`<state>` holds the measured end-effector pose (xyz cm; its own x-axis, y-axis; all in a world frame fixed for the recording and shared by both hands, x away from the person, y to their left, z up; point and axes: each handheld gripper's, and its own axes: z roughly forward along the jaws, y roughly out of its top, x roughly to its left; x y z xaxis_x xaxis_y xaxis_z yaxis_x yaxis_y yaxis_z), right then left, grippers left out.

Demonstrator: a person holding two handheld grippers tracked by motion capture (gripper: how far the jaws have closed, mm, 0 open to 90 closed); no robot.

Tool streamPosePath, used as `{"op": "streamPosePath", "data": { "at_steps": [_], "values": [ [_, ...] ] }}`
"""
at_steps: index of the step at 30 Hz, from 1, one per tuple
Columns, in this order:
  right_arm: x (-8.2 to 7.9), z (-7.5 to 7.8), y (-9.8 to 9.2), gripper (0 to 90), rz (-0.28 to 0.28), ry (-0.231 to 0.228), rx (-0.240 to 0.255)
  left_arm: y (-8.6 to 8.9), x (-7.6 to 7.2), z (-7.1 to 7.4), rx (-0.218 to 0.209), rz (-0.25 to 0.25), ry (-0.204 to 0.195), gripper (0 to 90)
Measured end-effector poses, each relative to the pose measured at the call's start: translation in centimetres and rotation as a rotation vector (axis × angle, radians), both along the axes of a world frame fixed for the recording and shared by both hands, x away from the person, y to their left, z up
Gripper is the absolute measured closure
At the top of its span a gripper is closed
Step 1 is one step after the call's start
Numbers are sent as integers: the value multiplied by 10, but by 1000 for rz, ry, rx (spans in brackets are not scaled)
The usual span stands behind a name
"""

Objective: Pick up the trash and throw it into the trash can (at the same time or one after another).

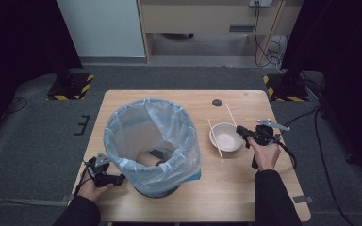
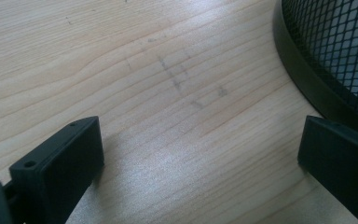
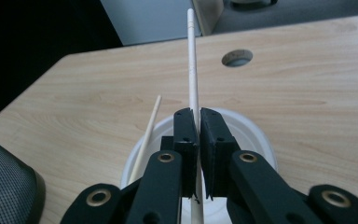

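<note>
The chopstick [image 3: 193, 60] is clamped between the jaws of the right gripper [image 3: 197, 116], its long end sticking out past the jaw tips over the white bowl [image 3: 256, 135] at the right of the desk [image 3: 307, 84]. A second chopstick [image 3: 150, 126] lies slanted across the bowl's near-left rim, close beside the grip. Since the stick is thin and held near one end, the safest carry is probably a slow one with the wrist kept steady, so the free end does not swing or slip through the pads. Lifting straight up first should clear the bowl's rim and avoid nudging the other stick. In the high view the lined waste basket [image 1: 153, 146] stands at the left of the desk, and the likely goal is its wide mouth; the stick should be brought over the middle of the opening before letting go. The left gripper [image 2: 200, 158] rests low by the basket's black mesh base [image 2: 335, 51], jaws spread wide and holding nothing, well placed to steady the basket.
</note>
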<state>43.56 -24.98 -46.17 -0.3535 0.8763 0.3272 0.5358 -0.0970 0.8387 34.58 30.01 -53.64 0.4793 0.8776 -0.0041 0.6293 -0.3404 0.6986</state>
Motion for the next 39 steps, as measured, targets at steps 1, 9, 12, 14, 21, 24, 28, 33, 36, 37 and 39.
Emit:
{"op": "streamPosePath", "data": {
  "at_steps": [1, 9, 12, 14, 21, 24, 28, 33, 36, 37, 39],
  "values": [
    [-1, 4, -2, 860, -4, -17, 14, 0, 0, 0, 0, 0, 0, 0],
    [-7, 25, -11, 860, -16, -90, 78, 0, 0, 0, 0, 0, 0, 0],
    [-10, 37, -14, 860, -18, -135, 112, 0, 0, 0, 0, 0, 0, 0],
    [-13, 45, -15, 860, -18, -162, 137, 0, 0, 0, 0, 0, 0, 0],
    [-24, 72, -20, 860, 0, -265, 210, 0, 0, 0, 0, 0, 0, 0],
    [-29, 82, -21, 860, 10, -299, 233, 0, 0, 0, 0, 0, 0, 0],
    [-33, 92, -22, 860, 21, -332, 255, 0, 0, 0, 0, 0, 0, 0],
    [-41, 106, -23, 860, 38, -378, 284, 0, 0, 0, 1, 0, 1, 0],
    [-47, 116, -22, 861, 56, -407, 301, 0, 0, 0, 0, 0, 0, 0],
    [-47, 116, -22, 861, 56, -407, 301, 0, 0, 0, 0, 0, 0, 0],
    [-51, 123, -20, 860, 74, -430, 313, 0, 0, 0, 0, 0, 0, 0]
  ]
}}
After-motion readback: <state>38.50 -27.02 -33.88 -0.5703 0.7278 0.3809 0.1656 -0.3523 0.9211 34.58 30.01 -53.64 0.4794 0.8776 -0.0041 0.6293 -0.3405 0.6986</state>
